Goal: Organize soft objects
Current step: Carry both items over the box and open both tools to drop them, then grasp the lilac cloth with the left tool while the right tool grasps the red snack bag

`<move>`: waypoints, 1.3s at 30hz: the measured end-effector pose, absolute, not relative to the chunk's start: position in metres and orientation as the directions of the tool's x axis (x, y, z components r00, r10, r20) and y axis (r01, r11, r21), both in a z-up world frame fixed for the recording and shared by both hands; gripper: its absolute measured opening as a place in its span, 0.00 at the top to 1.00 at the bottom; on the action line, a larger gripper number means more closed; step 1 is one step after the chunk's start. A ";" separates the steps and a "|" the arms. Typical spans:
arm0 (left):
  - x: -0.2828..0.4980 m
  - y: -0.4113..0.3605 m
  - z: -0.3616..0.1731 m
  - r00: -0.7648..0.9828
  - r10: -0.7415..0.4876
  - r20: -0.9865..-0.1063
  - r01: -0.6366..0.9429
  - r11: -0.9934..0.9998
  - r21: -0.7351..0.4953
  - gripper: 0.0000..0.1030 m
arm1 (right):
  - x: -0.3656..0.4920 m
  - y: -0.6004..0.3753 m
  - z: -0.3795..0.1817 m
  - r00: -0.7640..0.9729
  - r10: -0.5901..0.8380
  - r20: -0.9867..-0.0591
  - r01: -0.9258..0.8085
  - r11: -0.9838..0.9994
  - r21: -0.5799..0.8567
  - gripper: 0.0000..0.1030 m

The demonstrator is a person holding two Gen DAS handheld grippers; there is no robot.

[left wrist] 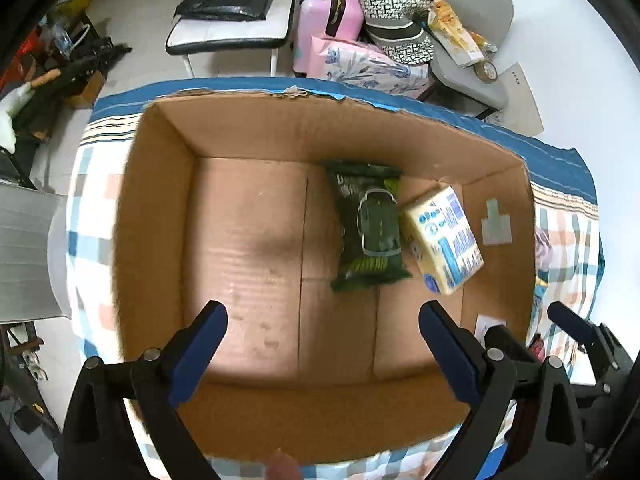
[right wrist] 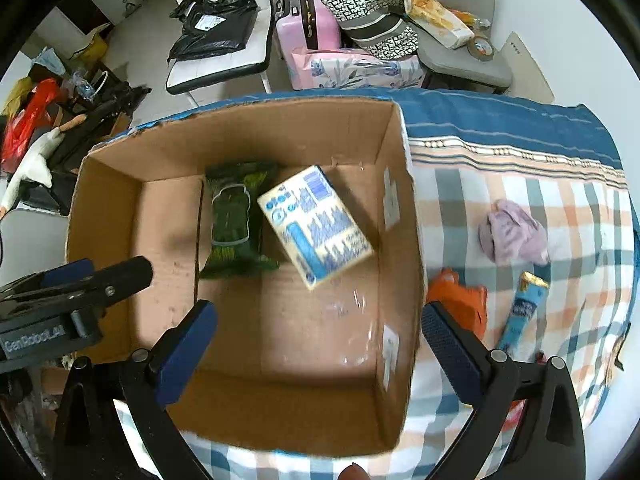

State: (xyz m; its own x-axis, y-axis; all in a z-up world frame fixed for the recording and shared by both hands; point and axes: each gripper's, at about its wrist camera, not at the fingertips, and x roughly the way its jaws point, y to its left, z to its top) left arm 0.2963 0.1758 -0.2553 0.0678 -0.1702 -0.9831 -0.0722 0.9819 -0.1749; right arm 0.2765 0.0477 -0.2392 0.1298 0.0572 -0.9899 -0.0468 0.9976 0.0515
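Note:
An open cardboard box [left wrist: 160,208] [right wrist: 400,208] stands on a checked cloth. Inside lie a dark green wipes pack [left wrist: 370,232] [right wrist: 234,220] and a yellow-and-blue tissue pack [left wrist: 444,238] [right wrist: 316,226], which looks tilted and blurred in the right wrist view. My left gripper [left wrist: 322,328] is open and empty above the box's near side. My right gripper [right wrist: 318,328] is open and empty above the box's near right part. On the cloth to the right lie a lilac cloth [right wrist: 514,234], an orange soft item [right wrist: 464,300] and a blue packet [right wrist: 520,312].
The left gripper [right wrist: 72,292] shows at the left of the right wrist view. The right gripper [left wrist: 580,332] shows at the right of the left wrist view. Beyond the table stand a pink suitcase [left wrist: 328,12], chairs [right wrist: 224,52] and bags.

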 end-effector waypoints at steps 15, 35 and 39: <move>0.228 0.168 -0.177 0.210 -0.113 -0.971 -0.027 0.992 -0.121 0.05 | 0.202 0.048 -0.168 0.214 0.082 -0.973 -0.076 0.995 0.067 0.00; 0.201 -0.002 -0.149 0.229 -0.209 -0.951 0.109 0.976 -0.189 0.05 | 0.131 -0.169 -0.161 0.267 0.141 -0.953 0.264 0.941 0.213 0.00; 0.221 -0.065 -0.186 0.133 -0.223 -0.966 0.132 0.970 -0.206 0.05 | 0.118 -0.237 -0.207 0.199 0.120 -0.973 0.412 0.890 0.195 0.00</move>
State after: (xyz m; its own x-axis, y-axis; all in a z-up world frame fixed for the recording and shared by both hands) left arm 0.2205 -0.0648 -0.1861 0.1329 -0.2234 -0.9656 0.1323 0.9695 -0.2061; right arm 0.1183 -0.2369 -0.2072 0.1992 0.1204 -0.9725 0.4118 0.8902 0.1946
